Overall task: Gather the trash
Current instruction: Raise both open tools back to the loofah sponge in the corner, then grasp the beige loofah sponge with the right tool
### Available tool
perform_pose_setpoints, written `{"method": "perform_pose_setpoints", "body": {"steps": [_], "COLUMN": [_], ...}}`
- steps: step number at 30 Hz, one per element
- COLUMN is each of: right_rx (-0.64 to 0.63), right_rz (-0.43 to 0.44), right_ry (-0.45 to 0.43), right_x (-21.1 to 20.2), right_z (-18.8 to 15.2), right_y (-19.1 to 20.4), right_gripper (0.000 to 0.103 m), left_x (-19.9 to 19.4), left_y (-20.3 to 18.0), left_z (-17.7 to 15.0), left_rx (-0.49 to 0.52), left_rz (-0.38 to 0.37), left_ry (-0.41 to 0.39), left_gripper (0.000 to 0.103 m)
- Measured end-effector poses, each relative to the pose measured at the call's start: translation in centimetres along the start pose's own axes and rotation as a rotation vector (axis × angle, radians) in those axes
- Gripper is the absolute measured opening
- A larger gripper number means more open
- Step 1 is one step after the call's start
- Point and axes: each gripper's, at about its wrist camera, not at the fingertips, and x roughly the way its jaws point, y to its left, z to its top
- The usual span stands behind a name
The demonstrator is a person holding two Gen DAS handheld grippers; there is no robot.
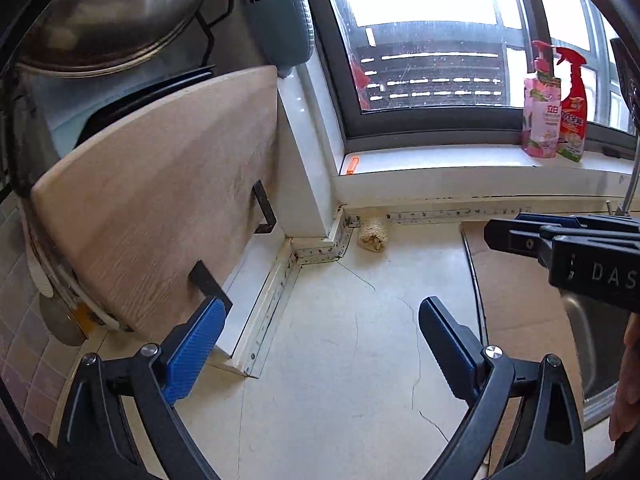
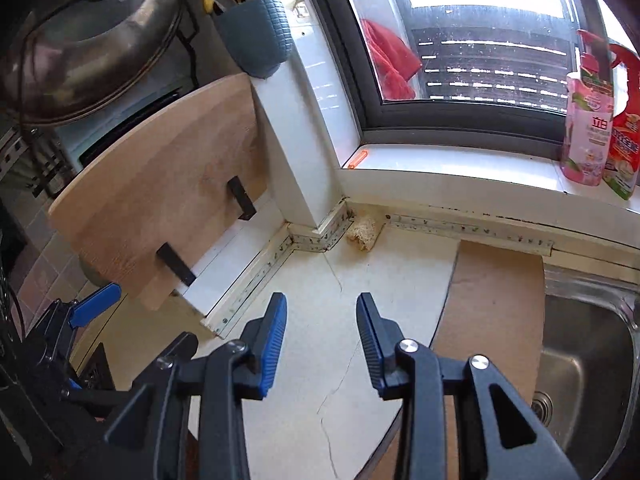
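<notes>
A beige, crumpled fibrous scrap (image 1: pixel 373 234) (image 2: pixel 363 232) lies on the white counter (image 1: pixel 340 360), in the corner under the window sill. A small orange piece (image 1: pixel 351 165) (image 2: pixel 357 159) rests on the sill's left end. My left gripper (image 1: pixel 324 308) hovers over the counter short of the scrap, jaws wide open with nothing between them. My right gripper (image 2: pixel 321 300) is beside it to the right, jaws partly open and empty, also short of the scrap. It shows side-on in the left wrist view (image 1: pixel 508 232).
A wooden cutting board (image 1: pixel 160 200) leans in a rack on the left under a steel pot lid (image 1: pixel 112 12). A teal utensil holder (image 1: pixel 284 32) hangs above. A steel sink (image 2: pixel 592 352) with a brown mat (image 2: pixel 496 300) is on the right. Two cleaner bottles (image 1: pixel 554 104) stand on the sill.
</notes>
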Motion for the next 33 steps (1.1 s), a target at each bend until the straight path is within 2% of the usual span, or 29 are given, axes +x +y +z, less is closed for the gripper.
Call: {"method": "perform_pose_setpoints", "body": {"steps": [7, 14, 19, 23, 25, 33], "right_rx": [0.063, 0.166, 0.215, 0.229, 0.238, 0.25], "right_rz": [0.028, 0.073, 0.104, 0.118, 0.12, 0.065], "right_ry": [0.061, 0.171, 0.209, 0.2, 0.195, 0.214], "right_x": [8.8, 17.1, 21.5, 23.9, 25.1, 29.6], "right_z": [4.4, 5.6, 5.4, 5.5, 5.6, 6.2], "right_y": [-5.1, -8.4, -9.1, -8.9, -8.8, -8.8], "right_gripper": [0.037, 0.037, 0.039, 0.046, 0.047, 0.047], "left_x": [10.0, 16.9, 19.7, 20.9, 21.4, 22.3], "left_y": [-1.6, -1.6, -1.6, -1.6, -1.5, -0.6], "left_z": [3.5, 3.7, 3.6, 3.5, 3.4, 3.4], "left_rx": [-0.002, -0.035, -0.05, -0.068, -0.083, -0.123], "left_rz": [0.039, 0.042, 0.037, 0.059, 0.062, 0.071], "left_ry": [0.098, 0.169, 0.178, 0.172, 0.17, 0.178], "left_gripper": [0.097, 0.097, 0.097, 0.096, 0.096, 0.096]}}
